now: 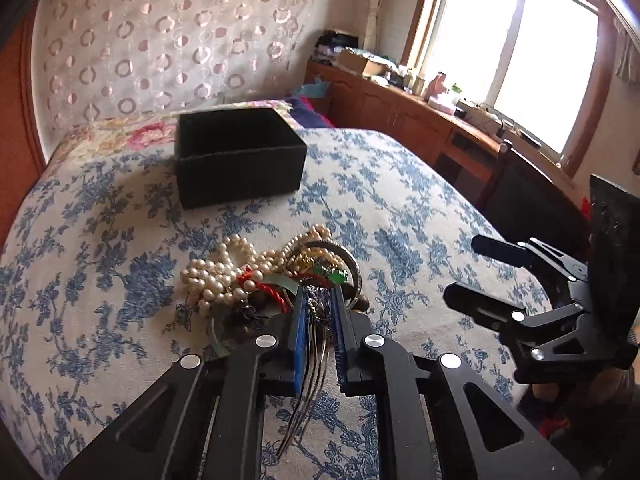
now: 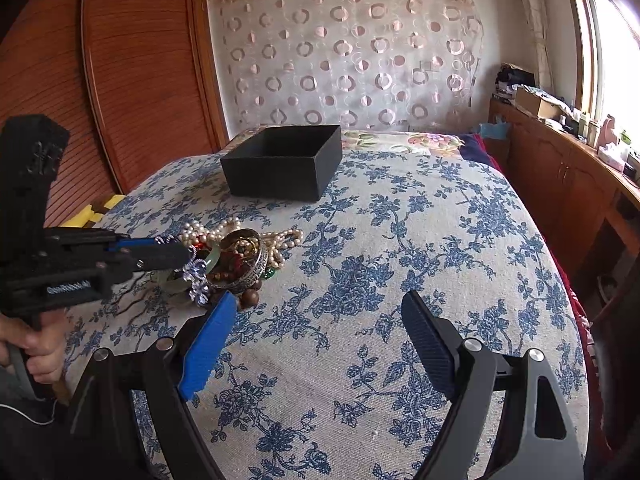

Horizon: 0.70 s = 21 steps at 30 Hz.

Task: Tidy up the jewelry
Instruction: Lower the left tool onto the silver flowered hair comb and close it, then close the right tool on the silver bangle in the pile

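A heap of jewelry point(image 1: 264, 272) lies on the bed: pearl strands point(image 1: 216, 276), a silver bangle point(image 1: 352, 264), red cord and green beads. It also shows in the right wrist view point(image 2: 236, 260). My left gripper point(image 1: 318, 300) is shut on a silver-blue beaded piece point(image 1: 318, 308) at the heap's near edge, with thin wires hanging between the jaws; it shows in the right wrist view point(image 2: 188, 254) with the sparkly piece point(image 2: 196, 276). My right gripper point(image 2: 316, 312) is open and empty, right of the heap, and shows in the left wrist view point(image 1: 460, 268). An open black box point(image 1: 238, 156) stands farther back point(image 2: 280, 168).
The bed has a blue floral cover point(image 2: 400, 280). A wooden wardrobe point(image 2: 132, 80) stands to the left. A wooden cabinet point(image 2: 560, 176) with clutter runs under the window on the right. A patterned curtain point(image 2: 344, 52) hangs behind the bed.
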Each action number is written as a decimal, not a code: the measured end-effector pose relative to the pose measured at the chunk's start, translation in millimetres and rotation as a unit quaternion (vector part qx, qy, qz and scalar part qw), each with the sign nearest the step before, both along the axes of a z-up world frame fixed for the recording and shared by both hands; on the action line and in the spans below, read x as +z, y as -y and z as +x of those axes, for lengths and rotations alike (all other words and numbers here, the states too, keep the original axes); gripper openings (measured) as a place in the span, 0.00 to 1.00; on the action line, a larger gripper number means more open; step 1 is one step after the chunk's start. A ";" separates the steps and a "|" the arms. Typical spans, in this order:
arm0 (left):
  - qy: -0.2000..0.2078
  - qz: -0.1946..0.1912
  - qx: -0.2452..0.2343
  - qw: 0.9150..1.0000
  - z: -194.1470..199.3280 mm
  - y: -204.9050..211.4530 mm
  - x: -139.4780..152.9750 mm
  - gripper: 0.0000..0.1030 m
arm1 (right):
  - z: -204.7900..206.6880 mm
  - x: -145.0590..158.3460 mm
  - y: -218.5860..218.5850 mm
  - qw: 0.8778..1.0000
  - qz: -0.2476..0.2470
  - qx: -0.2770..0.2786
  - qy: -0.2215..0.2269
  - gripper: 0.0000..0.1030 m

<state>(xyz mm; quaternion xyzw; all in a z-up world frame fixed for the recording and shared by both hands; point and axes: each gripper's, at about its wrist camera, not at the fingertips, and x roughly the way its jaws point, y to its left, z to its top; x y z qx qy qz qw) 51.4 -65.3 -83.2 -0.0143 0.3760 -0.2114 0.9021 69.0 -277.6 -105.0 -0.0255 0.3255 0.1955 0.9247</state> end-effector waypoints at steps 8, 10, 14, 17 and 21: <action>0.023 -0.014 0.007 1.000 -7.6 -8.0 16.4 0.09 | 7.7 5.0 -10.0 1.000 -0.007 0.016 0.003 0.84; 0.031 -0.015 0.012 0.999 -9.2 -11.5 21.0 0.09 | 12.2 5.3 -13.8 1.000 -0.006 0.027 -0.001 0.71; 0.037 -0.019 0.021 0.999 -10.8 -20.4 25.3 0.09 | 29.3 2.0 -24.3 0.999 -0.009 0.043 -0.019 0.43; 0.039 -0.018 0.028 0.999 -10.1 -25.4 26.9 0.09 | 41.8 -0.5 -35.5 0.997 -0.005 0.063 -0.038 0.33; 0.041 -0.019 0.038 0.998 -8.2 -34.3 28.8 0.09 | 50.3 -2.6 -49.5 0.995 0.001 0.083 -0.054 0.27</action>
